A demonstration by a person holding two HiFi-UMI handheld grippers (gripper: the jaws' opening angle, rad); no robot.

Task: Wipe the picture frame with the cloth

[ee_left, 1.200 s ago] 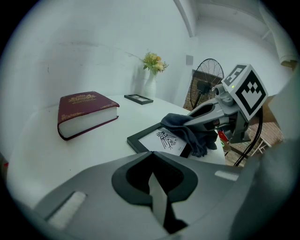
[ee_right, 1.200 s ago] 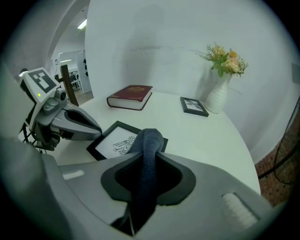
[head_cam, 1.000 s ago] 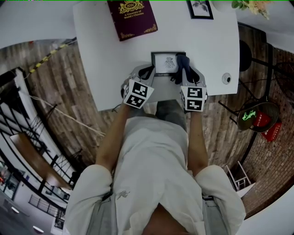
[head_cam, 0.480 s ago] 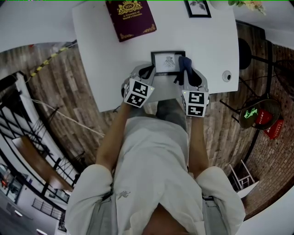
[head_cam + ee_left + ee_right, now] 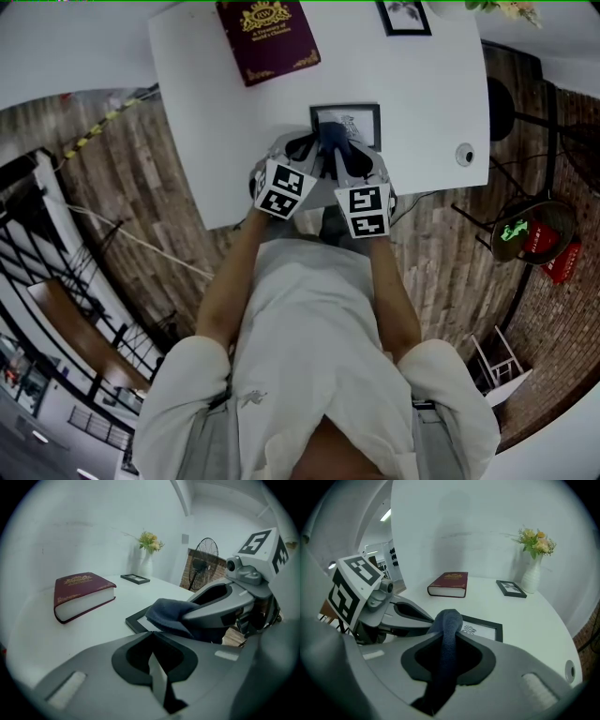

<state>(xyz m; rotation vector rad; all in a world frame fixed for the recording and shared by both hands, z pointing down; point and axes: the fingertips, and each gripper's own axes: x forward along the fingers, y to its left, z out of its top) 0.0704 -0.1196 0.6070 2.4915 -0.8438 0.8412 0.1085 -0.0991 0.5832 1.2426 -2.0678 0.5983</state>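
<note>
Head view, looking steeply down past person's torso and forearms at white table. Near table's front edge, black picture frame lying flat, pale print under glass. Right gripper reaching in over frame's left half, clamped on dark blue cloth; cloth bunched on frame's face. Left gripper just beside frame's near-left corner; contact w/ frame not clear. Further back: maroon book, second small frame.

Left gripper view: jaws pressed together, nothing between them. Just beyond tips, frame corner, w/ cloth draped over it from the right.

Right gripper view: jaws closed on cloth, thick fold running between them and poking out past tips, resting on frame's left part. Vase of flowers at table's far side.

Handling, as a guess: frame prob. light, stiff, slick-faced, glass breakable, apt to slide on smooth top. Best steadied at outer rim or corner, not on glass. Cloth soft and limp; needs firm pinch mid-fold, w/ enough left sticking out to rub.
</note>
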